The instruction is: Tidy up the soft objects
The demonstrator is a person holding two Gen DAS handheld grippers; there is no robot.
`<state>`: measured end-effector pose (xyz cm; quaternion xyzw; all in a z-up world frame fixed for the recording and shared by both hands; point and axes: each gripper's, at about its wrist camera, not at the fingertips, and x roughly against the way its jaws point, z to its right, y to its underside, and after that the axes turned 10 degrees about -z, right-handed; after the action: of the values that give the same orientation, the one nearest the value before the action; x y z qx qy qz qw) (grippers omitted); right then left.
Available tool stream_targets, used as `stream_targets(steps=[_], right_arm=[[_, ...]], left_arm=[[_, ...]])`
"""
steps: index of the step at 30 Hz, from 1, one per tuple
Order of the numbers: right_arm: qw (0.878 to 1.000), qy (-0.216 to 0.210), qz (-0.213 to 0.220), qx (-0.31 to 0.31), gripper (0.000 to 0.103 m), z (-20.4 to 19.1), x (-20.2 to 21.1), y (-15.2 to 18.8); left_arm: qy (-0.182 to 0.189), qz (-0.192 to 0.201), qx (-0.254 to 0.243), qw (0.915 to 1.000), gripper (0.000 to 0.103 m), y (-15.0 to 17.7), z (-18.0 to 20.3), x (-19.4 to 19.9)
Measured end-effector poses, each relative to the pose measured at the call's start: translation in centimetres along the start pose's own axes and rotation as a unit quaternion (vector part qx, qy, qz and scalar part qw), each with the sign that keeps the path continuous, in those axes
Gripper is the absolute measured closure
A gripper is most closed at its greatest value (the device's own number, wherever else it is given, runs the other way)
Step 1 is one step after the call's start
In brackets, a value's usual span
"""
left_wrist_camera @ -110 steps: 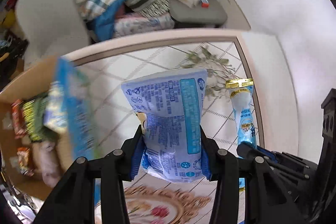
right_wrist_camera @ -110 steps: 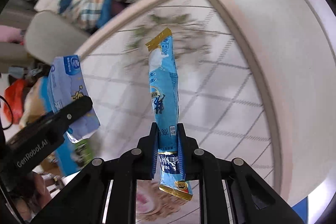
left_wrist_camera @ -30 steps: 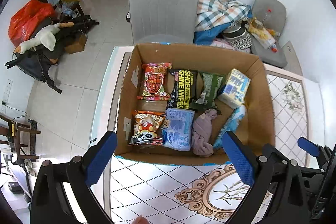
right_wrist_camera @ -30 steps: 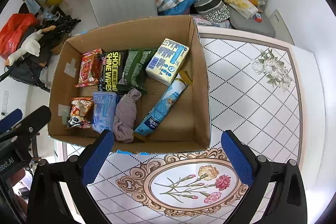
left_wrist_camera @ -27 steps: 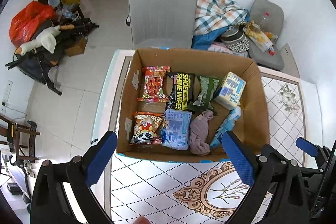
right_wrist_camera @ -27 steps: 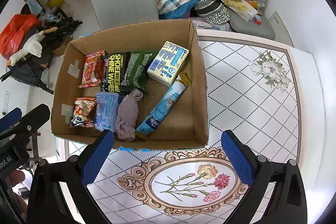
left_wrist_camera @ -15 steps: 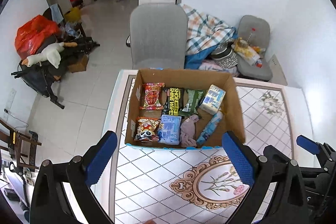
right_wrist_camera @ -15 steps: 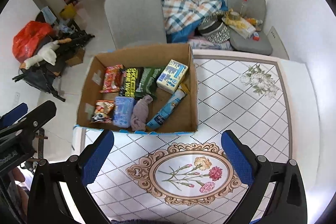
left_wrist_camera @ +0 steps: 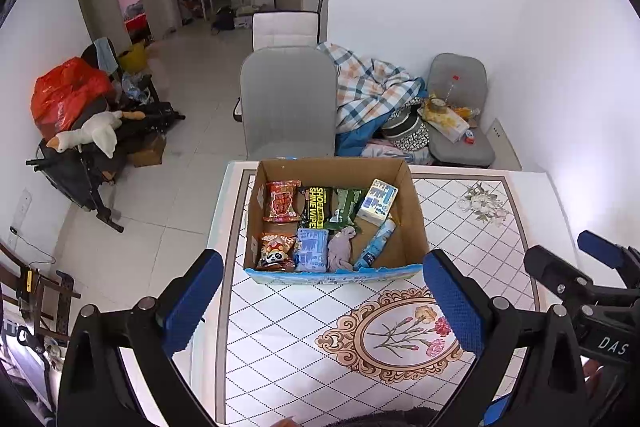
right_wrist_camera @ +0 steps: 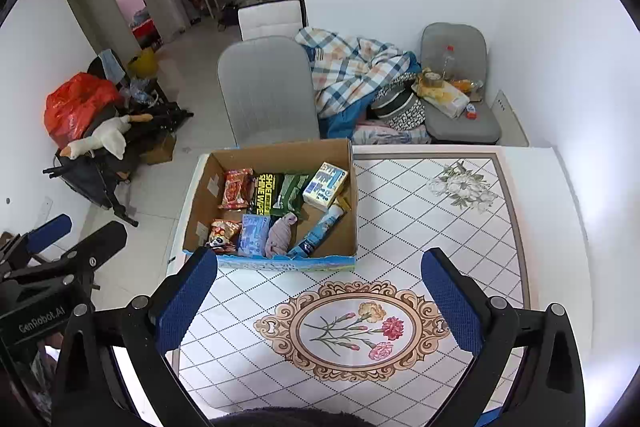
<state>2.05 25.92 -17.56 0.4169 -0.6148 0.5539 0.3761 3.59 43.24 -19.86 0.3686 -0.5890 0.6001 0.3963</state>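
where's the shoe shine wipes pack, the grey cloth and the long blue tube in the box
shoe shine wipes pack (left_wrist_camera: 318, 207), left wrist view, on its yellow lettering
grey cloth (left_wrist_camera: 339, 251), left wrist view, middle of the bundle
long blue tube (right_wrist_camera: 322, 230), right wrist view, mid-body

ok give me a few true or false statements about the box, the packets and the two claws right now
1. Both the left claw and the right claw are open and hold nothing. True.
2. The cardboard box sits on the floor beside the grey chair. False: it sits on the patterned table.
3. The long blue tube packet lies inside the box. True.
4. The grey cloth hangs over the box's rim. False: it lies inside, between the blue wipes pack and the tube packet.
5. The box is closed with its flaps folded down. False: it is open on top.
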Motion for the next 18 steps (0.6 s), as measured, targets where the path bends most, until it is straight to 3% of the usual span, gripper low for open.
stream_targets(steps=[11,18], right_arm=[[1.0,0.017,0.021,0.009,0.0,-0.6,3.7,1.1],[0.999,0.03,0.021,0.004,0.0,-0.5,3.7,1.2]], left_arm=[[-0.004,0.026,0.01,0.9996,0.0,0.6,-0.2,2.3],[-0.015,0.025,0.02,0.9994,0.0,1.1,-0.3,2.1]])
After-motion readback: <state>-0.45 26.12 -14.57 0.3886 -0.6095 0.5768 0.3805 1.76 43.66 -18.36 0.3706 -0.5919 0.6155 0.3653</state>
